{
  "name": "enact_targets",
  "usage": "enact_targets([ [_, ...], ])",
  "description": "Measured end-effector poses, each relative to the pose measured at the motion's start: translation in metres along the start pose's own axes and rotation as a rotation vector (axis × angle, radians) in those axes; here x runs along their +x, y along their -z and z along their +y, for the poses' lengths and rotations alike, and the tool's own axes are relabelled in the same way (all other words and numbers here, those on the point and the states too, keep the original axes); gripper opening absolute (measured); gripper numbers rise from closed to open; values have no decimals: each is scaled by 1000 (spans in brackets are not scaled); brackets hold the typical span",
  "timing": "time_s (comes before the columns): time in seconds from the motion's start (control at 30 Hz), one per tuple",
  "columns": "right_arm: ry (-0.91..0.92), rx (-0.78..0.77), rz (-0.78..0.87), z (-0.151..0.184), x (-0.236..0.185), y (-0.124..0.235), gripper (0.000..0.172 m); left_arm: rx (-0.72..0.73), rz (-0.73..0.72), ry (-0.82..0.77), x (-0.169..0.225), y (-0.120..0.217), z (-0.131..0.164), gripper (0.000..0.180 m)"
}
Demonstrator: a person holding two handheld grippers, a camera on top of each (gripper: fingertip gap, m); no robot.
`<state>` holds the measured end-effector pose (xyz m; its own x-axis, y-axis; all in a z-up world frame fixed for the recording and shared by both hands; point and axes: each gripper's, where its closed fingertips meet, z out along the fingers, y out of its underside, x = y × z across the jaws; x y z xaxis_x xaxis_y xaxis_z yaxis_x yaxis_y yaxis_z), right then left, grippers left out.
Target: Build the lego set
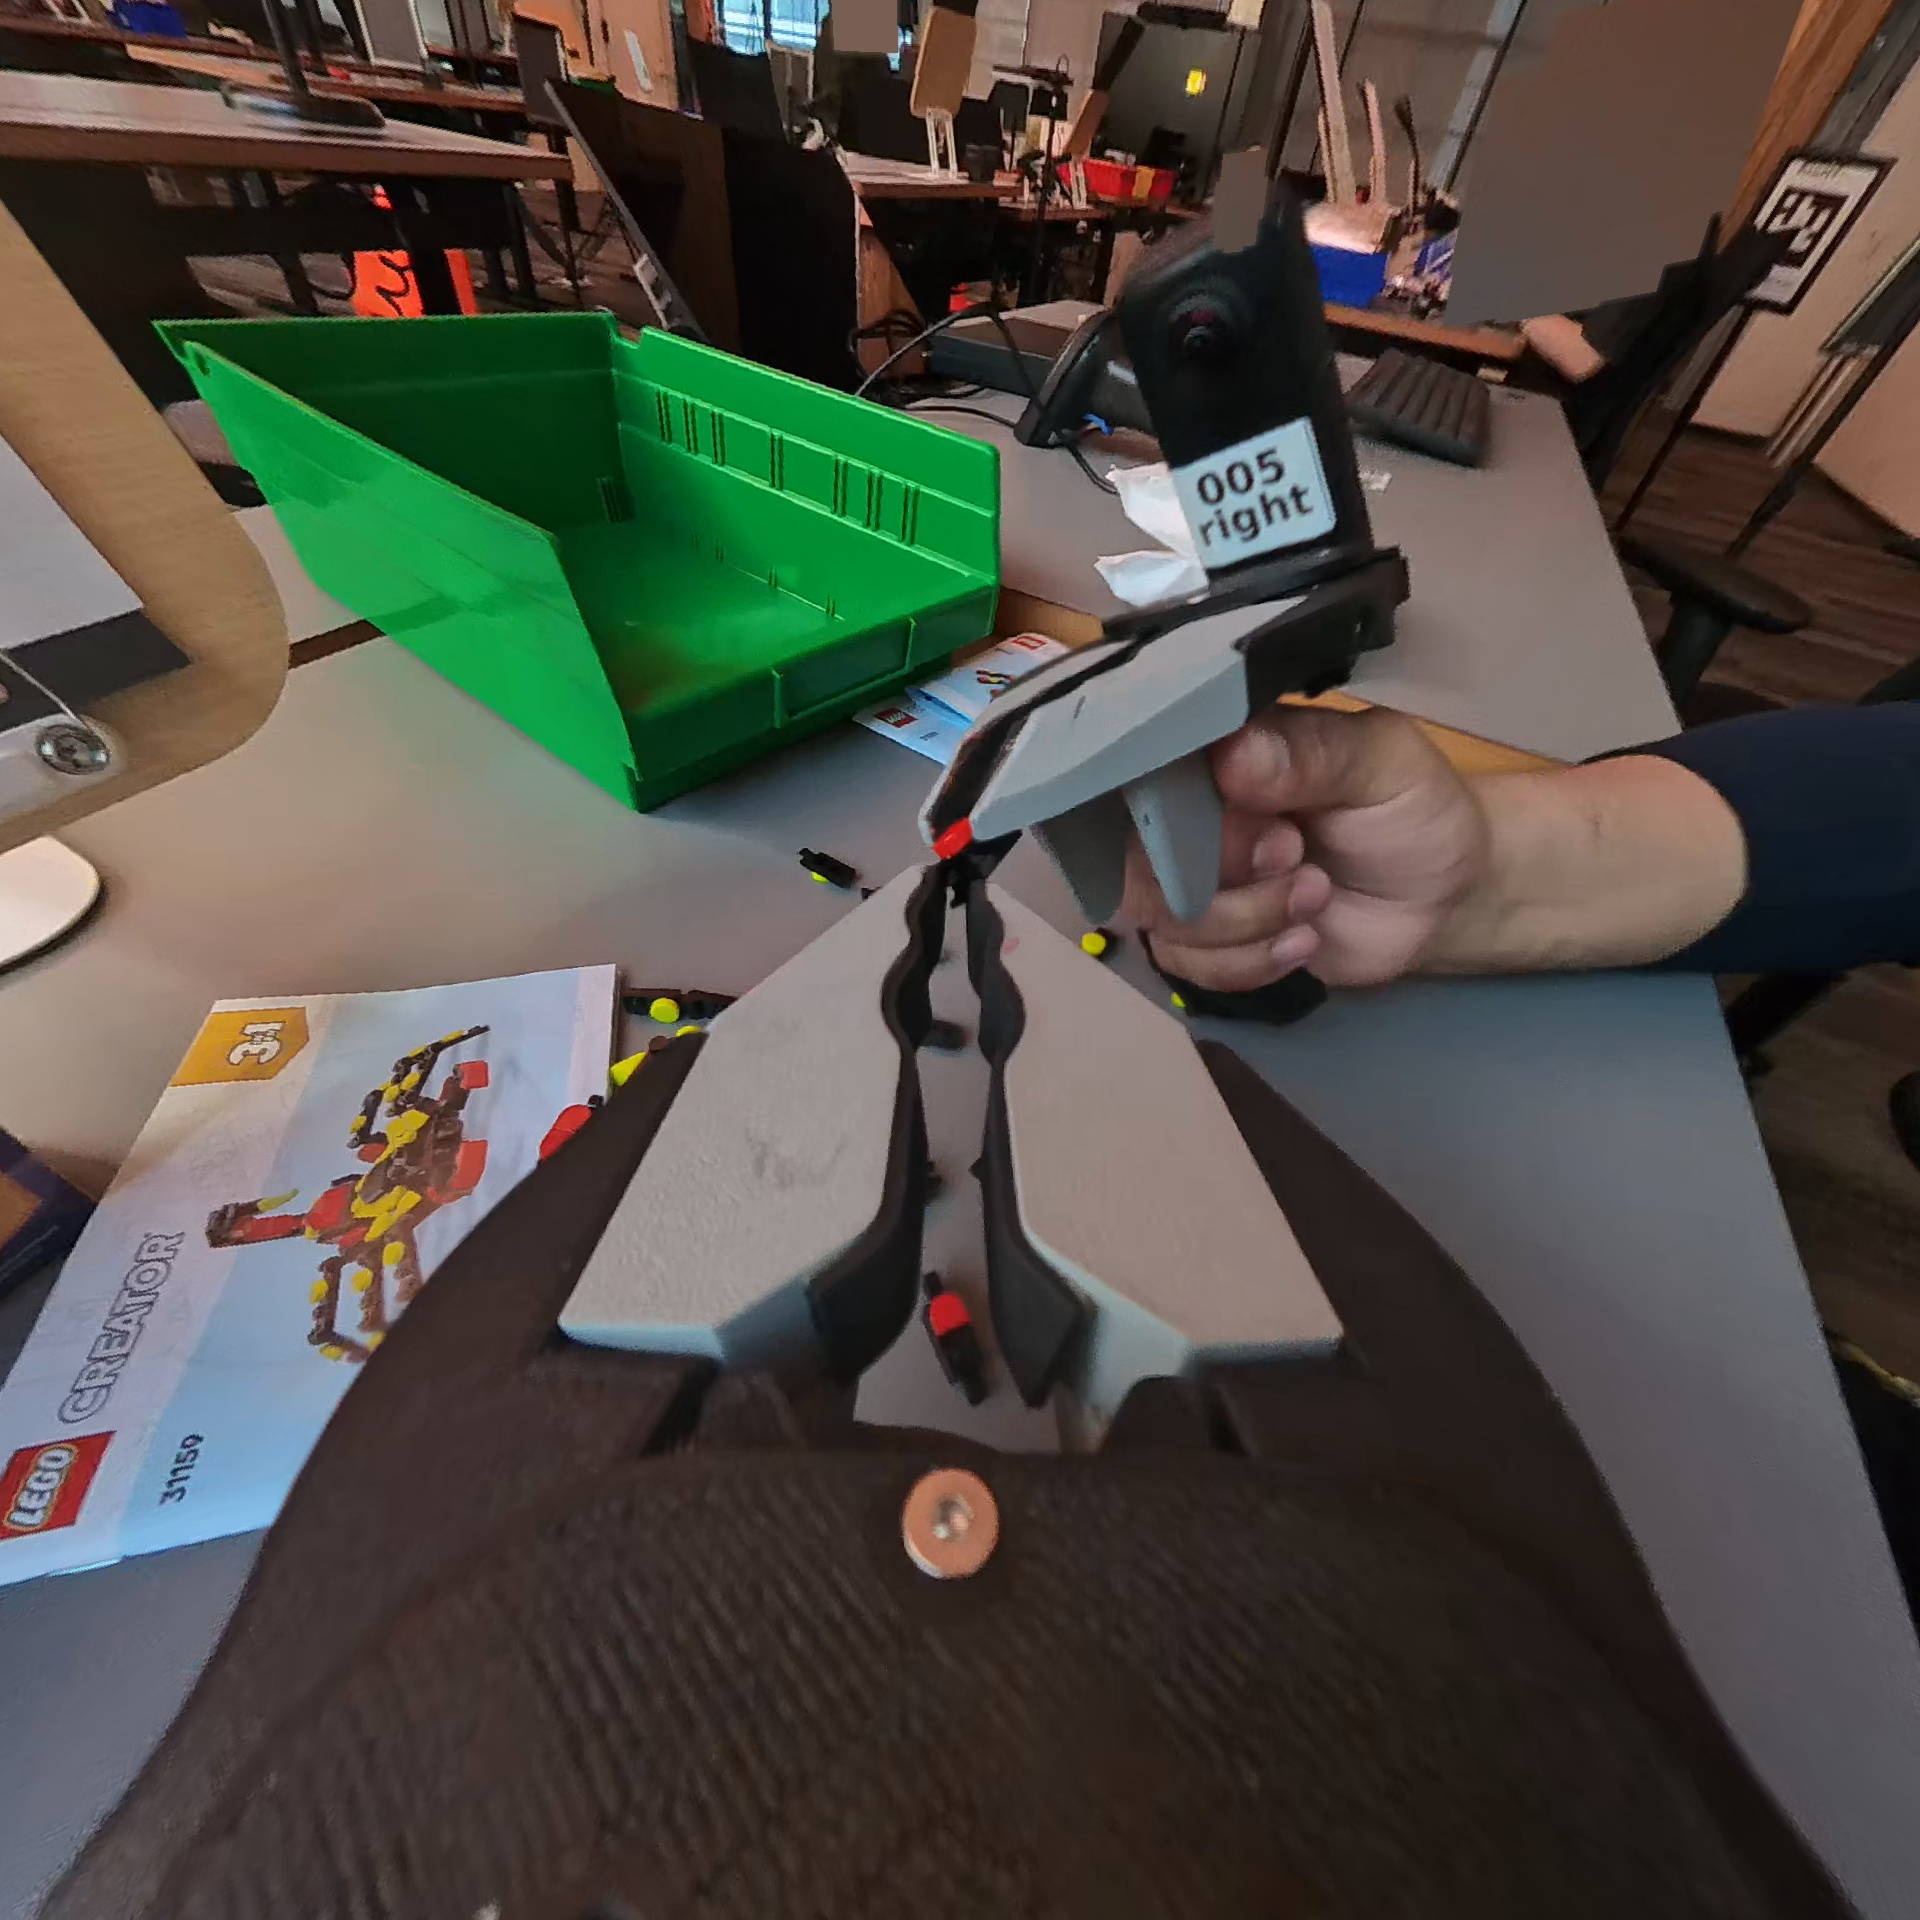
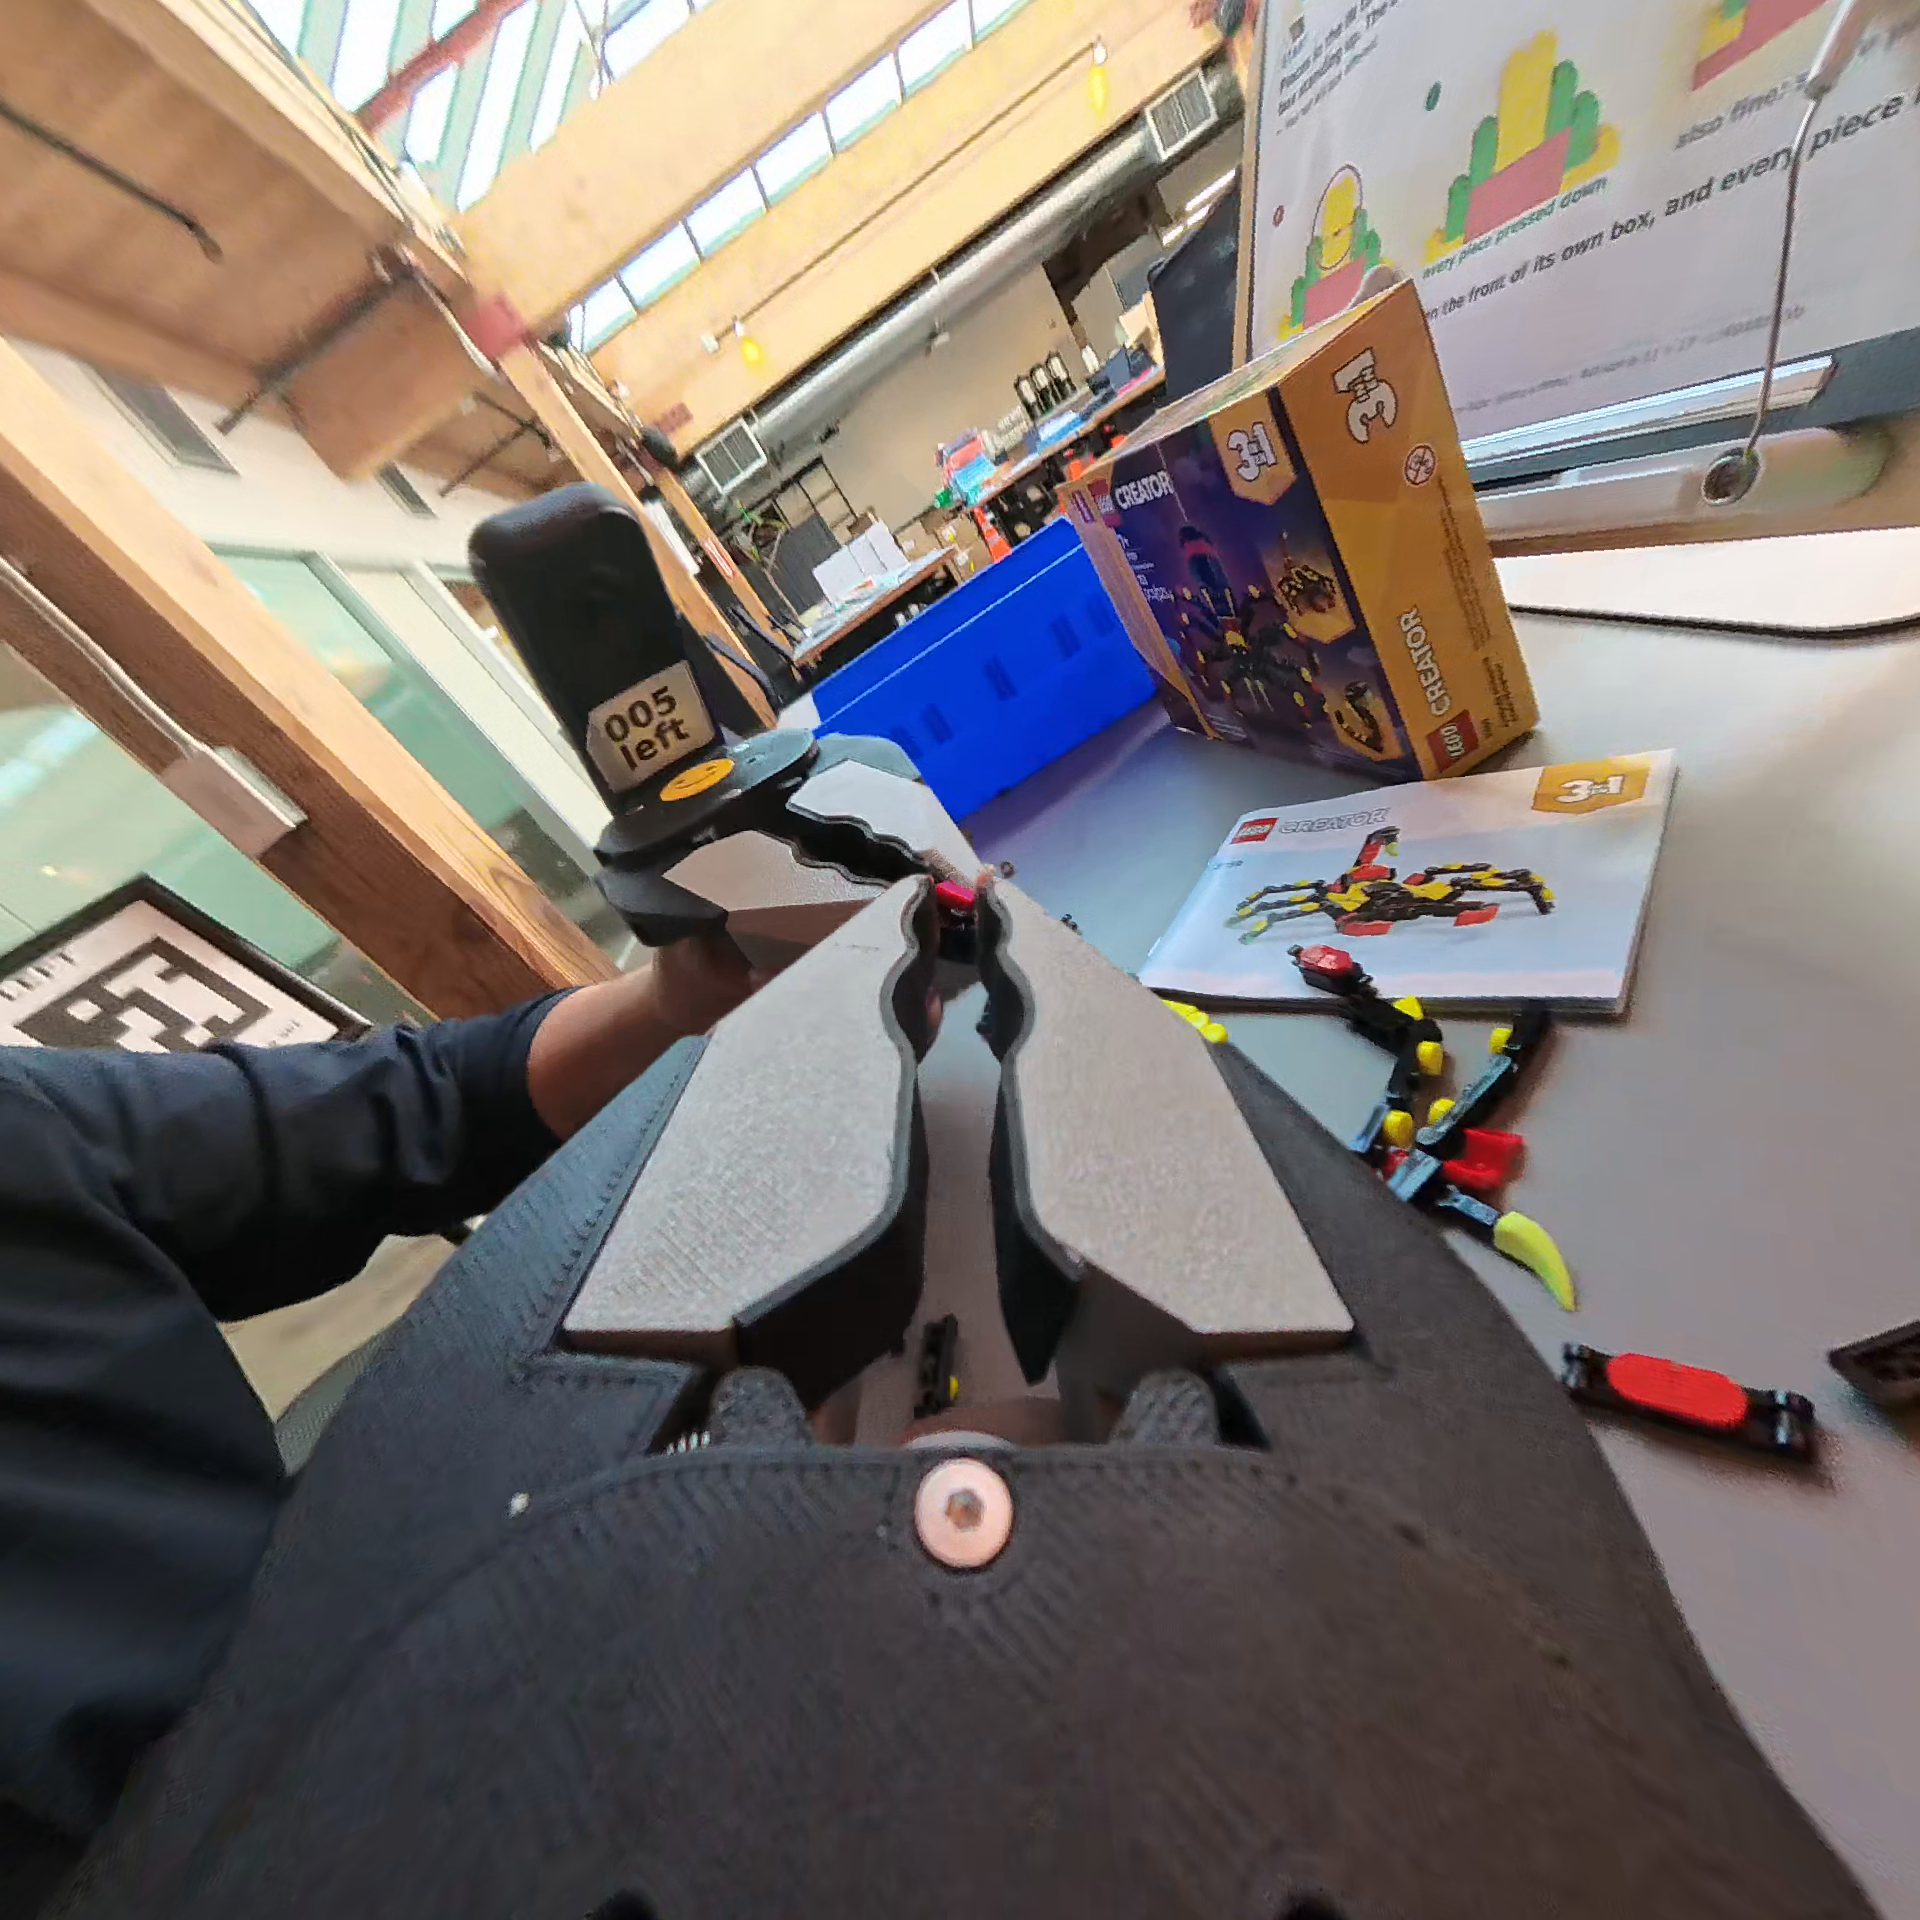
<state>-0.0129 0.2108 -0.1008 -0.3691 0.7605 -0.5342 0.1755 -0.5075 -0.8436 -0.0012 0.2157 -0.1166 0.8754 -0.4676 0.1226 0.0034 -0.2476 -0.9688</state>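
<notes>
right at the centre, a small red-and-black brick piece [image 2: 954, 902] sits above the worktop [image 1: 416, 831] where both grippers' tips meet. right gripper [image 2: 956, 909] has its fingers [image 2: 831, 1039] clenched on that piece, red part showing betw. the tips. left gripper [image 1: 951, 883] fingers [image 1: 790, 1091] are drawn nearly together at the tips & a dark bit of the same piece sits betw. them; pads look pressed on it, tho the spot is small & a bit blurred. each gripper is held by a hand [image 1: 1351, 842], dark sleeves on both arms.

just below on the grey worktop: loose black, yellow & red brick bits [image 2: 1455, 1122], incl. a curved yellow claw-like part [image 2: 1538, 1257] & a flat red-topped black part [image 2: 1683, 1397]. an instruction booklet [image 2: 1455, 894] w/ a spider-like model on its cover lies near the bits, some resting on its edge. farther back stands the yellow-and-purple set box [image 2: 1351, 561], tilted, beside a blue bin [image 2: 987, 665]. in the left wrist view a green bin [image 1: 582, 520] sits on the worktop beyond the tips, w/ another leaflet [image 1: 935, 707] at its front corner & crumpled white paper [image 1: 1143, 540] behind the right gripper.
</notes>
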Motion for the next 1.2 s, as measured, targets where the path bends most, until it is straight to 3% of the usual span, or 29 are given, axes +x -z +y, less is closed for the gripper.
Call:
enact_targets([
  [0.1, -9, -23, -18, 3, 1, -1, 3, -17, 27, 36, 0, 0, 2, 2],
  [0.3, 167, -45, -49, 0, -17, 1, 4, 46, 235, 225, 15, 7, -7, 10],
  [0.63, 287, -75, -102, 1, -29, 7, 4, 70, 253, 118, 31, 8, -13, 5],
  [0.67, 295, -83, -102, 3, -29, 7, 4, 61, 250, 119, 31, 8, -12, 8],
  [0.7, 306, -108, -108, 7, -30, 6, 4, 57, 265, 128, 33, 7, -12, 22],
  [0.77, 331, -117, -119, 12, -34, 3, 4, 39, 305, 134, 39, 8, -10, 23],
  [0.87, 314, -90, -128, 8, -37, 4, 4, 33, 282, 97, 36, 9, -10, 12],
  [1.2, 309, -68, -152, 2, -41, 7, 4, 77, 333, 129, 41, 13, -16, 6],
])
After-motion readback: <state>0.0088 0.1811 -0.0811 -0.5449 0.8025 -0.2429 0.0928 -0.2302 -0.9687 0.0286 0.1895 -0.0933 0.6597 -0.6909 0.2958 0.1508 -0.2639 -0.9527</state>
